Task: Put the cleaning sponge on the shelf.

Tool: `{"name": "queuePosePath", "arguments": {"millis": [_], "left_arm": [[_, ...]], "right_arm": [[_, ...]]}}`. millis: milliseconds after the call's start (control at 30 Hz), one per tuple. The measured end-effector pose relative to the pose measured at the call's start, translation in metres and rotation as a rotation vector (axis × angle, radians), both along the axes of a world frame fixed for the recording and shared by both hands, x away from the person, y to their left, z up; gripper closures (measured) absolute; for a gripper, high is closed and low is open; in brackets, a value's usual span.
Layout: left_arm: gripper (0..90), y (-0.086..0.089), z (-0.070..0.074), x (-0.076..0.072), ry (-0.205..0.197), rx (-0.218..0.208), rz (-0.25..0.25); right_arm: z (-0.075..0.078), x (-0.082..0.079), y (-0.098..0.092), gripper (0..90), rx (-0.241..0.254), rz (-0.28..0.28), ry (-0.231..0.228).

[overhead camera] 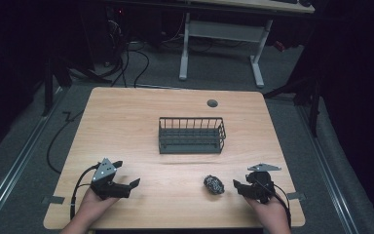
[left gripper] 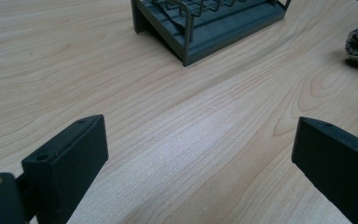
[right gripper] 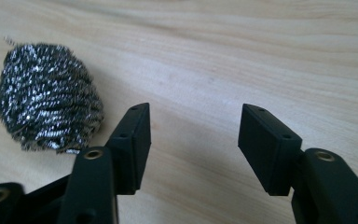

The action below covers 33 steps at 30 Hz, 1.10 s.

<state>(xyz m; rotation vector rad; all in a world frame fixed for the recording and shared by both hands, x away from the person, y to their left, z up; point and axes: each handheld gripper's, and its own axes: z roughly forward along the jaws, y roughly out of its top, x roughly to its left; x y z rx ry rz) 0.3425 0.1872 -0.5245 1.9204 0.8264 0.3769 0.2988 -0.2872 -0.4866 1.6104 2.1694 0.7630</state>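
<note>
Steel wool scourer [overhead camera: 214, 185] sat on the table [overhead camera: 126, 122], in front of the wire dish rack [overhead camera: 191, 135] and clear of it. Right gripper [overhead camera: 237, 186] was just right of the scourer, not touching; jaws narrowly apart with nothing between them. Left gripper [overhead camera: 126, 176] was well left of the scourer, jaws spread wide and empty.
</note>
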Motion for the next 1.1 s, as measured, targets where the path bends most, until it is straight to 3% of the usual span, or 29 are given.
{"name": "queuePosePath", "arguments": {"millis": [267,300,367,433,667,867,1100], "left_arm": [[4.2,0.001,0.000,0.000,0.005,0.000,-0.002],[4.2,0.001,-0.001,0.000,0.004,-0.001,-0.002],[4.2,0.000,-0.001,0.000,0.005,0.001,-0.003],[4.2,0.000,-0.001,-0.001,0.005,0.002,-0.004],[4.2,0.001,-0.001,0.000,0.008,0.001,-0.002],[4.2,0.001,-0.001,-0.001,0.006,-0.002,-0.004],[4.2,0.001,-0.001,0.000,0.008,-0.002,-0.007]], "right_arm": [[0.004,0.006,0.001,37.0,-0.035,0.045,0.090],[0.004,0.009,0.001,35.8,-0.046,0.054,0.122],[0.004,0.010,0.001,35.6,-0.050,0.059,0.134],[0.003,0.014,0.001,35.5,-0.066,0.069,0.175],[0.007,0.021,0.003,35.0,-0.095,0.095,0.227],[0.008,0.029,0.005,33.9,-0.148,0.114,0.280],[0.008,0.033,0.009,32.2,-0.167,0.138,0.341]]}}
